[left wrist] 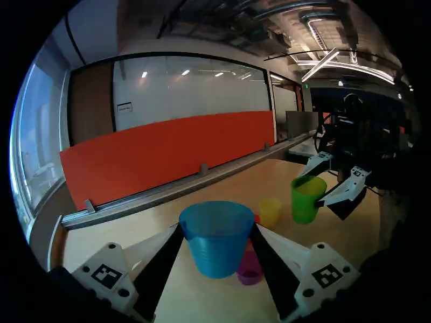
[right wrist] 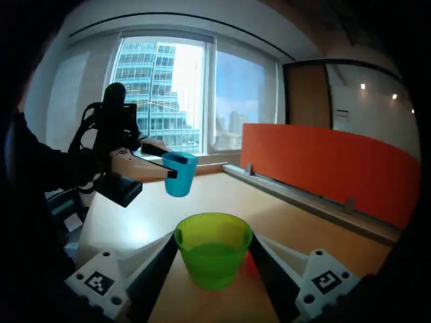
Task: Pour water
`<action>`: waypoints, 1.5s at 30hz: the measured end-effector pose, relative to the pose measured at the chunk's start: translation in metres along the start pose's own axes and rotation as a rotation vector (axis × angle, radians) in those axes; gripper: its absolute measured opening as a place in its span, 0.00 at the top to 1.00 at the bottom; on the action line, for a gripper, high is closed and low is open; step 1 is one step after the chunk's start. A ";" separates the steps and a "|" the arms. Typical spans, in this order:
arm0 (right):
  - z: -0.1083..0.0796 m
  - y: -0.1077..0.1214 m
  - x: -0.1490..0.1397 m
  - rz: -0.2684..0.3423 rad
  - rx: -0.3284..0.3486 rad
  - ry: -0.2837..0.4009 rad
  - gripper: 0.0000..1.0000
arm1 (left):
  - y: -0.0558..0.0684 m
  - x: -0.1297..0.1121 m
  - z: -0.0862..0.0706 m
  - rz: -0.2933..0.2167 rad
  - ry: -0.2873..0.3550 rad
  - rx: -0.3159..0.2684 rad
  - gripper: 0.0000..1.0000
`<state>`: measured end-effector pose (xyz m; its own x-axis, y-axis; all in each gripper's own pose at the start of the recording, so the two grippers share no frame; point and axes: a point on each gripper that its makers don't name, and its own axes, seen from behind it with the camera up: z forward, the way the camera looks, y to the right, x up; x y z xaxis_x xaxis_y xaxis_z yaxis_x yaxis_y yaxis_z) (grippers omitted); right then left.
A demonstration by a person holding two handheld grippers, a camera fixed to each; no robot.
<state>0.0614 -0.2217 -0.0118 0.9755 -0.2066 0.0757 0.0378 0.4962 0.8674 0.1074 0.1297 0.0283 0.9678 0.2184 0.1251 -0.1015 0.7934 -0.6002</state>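
Green cup [right wrist: 213, 261], clamped in the right gripper [right wrist: 213, 239], should be carried toward eleven o'clock above the blue cup [right wrist: 179, 175], clamped in the left gripper [left wrist: 217, 234], and tilted slowly.

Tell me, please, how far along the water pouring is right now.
Done: the left gripper grips the blue cup and the right gripper the green cup, both held above the table. In hand: both are upright and apart. Left: bringing them together and tilting one; nothing is being poured yet.
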 end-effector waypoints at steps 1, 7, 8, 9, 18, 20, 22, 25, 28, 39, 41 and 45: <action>0.000 0.000 -0.002 -0.001 0.003 -0.008 0.08 | 0.000 -0.003 0.001 0.003 -0.009 -0.001 0.13; 0.003 -0.003 -0.015 0.001 0.021 -0.050 0.08 | 0.003 -0.024 0.005 0.021 -0.063 -0.009 0.14; 0.004 -0.003 -0.018 0.003 0.023 -0.056 0.08 | 0.003 -0.028 0.005 0.023 -0.073 -0.010 0.14; 0.004 -0.002 -0.020 0.005 0.024 -0.061 0.08 | 0.003 -0.032 0.006 0.024 -0.082 -0.010 0.14; 0.010 0.003 -0.039 0.003 0.030 -0.122 0.08 | 0.002 -0.059 0.010 0.029 -0.150 -0.019 0.14; 0.011 0.005 -0.044 0.000 0.028 -0.137 0.08 | 0.003 -0.066 0.011 0.031 -0.167 -0.024 0.13; 0.012 0.007 -0.048 -0.002 0.025 -0.150 0.08 | 0.004 -0.073 0.011 0.036 -0.184 -0.028 0.13; 0.014 0.010 -0.055 -0.003 0.022 -0.170 0.08 | 0.005 -0.083 0.011 0.049 -0.210 -0.033 0.13; 0.016 0.011 -0.060 0.000 0.022 -0.187 0.08 | 0.005 -0.094 0.012 0.062 -0.234 -0.037 0.13; 0.020 0.015 -0.079 0.002 0.027 -0.258 0.08 | 0.011 -0.125 0.017 0.075 -0.326 -0.077 0.13; 0.020 0.016 -0.083 0.002 0.026 -0.267 0.08 | 0.012 -0.130 0.018 0.078 -0.342 -0.084 0.13; 0.021 0.019 -0.090 0.002 0.023 -0.286 0.08 | 0.012 -0.139 0.020 0.088 -0.376 -0.095 0.13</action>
<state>-0.0297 -0.2113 0.0078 0.8747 -0.4368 0.2099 0.0281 0.4781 0.8779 -0.0324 0.1204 0.0189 0.8031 0.4895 0.3398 -0.1411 0.7103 -0.6897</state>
